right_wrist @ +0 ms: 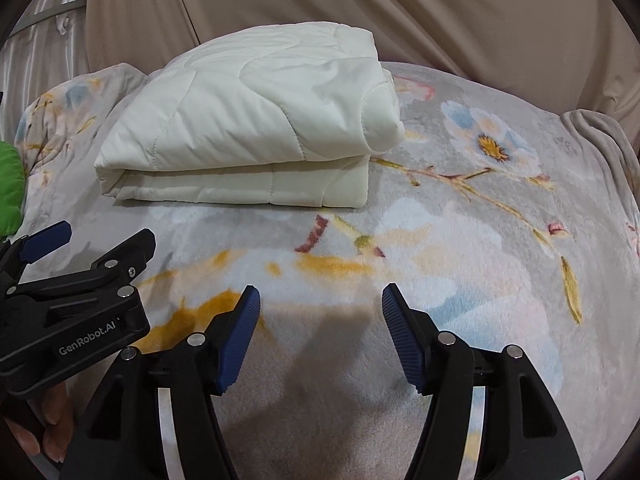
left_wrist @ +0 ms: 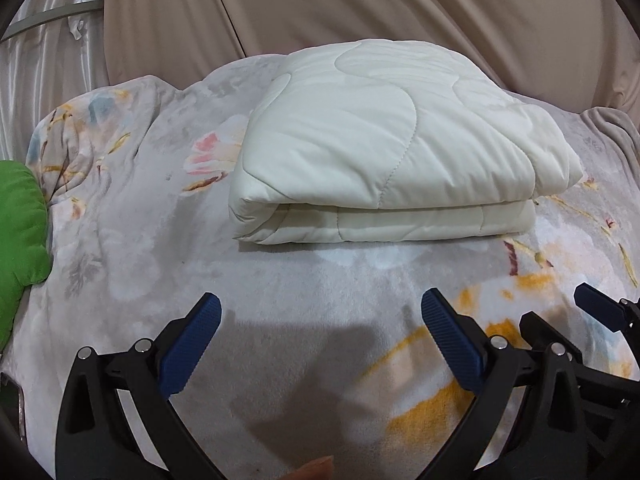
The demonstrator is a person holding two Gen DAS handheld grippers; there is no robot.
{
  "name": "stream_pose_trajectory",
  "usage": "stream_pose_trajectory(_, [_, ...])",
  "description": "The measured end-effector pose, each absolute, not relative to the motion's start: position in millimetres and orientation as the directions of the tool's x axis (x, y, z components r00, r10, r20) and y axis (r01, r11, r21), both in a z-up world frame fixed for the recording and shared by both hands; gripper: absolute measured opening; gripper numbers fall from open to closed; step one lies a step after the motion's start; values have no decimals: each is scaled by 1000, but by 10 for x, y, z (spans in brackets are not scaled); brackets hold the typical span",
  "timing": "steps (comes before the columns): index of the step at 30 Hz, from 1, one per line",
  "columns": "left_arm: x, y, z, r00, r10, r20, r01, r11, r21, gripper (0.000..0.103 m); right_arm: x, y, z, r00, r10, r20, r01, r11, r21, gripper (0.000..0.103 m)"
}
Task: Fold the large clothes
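A cream quilted blanket [left_wrist: 384, 148] lies folded in a thick rectangle on the flowered bedspread [left_wrist: 132, 240], seen also in the right wrist view as the blanket [right_wrist: 256, 128] on the bedspread [right_wrist: 460, 248]. My left gripper [left_wrist: 320, 312] hangs open over bare bedspread, a short way in front of the blanket's folded edge, with nothing between its blue pads. My right gripper [right_wrist: 320, 304] is open too, nothing in it, and stands in front of the blanket's right end. The left gripper [right_wrist: 86, 242] shows at the left of the right wrist view, the right gripper [left_wrist: 592, 300] at the right edge of the left one.
A green cushion [left_wrist: 20, 220] lies at the left edge of the bed. Beige fabric [left_wrist: 360, 4] rises behind the bed, with a shiny pale curtain [left_wrist: 44, 52] at the back left. A person's fingers [right_wrist: 52, 432] hold the left gripper's handle.
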State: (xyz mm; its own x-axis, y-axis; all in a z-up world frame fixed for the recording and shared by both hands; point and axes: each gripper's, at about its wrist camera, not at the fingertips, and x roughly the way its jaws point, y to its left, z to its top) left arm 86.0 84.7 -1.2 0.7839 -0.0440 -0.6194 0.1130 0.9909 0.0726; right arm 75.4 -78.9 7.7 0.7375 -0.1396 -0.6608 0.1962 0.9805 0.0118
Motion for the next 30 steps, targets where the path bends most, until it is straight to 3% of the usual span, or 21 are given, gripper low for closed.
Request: stream_pose_trajectory(30, [836, 780, -17, 787, -2, -617, 99, 987, 123, 98, 750, -838, 82, 738, -153, -657, 221, 975, 22, 65])
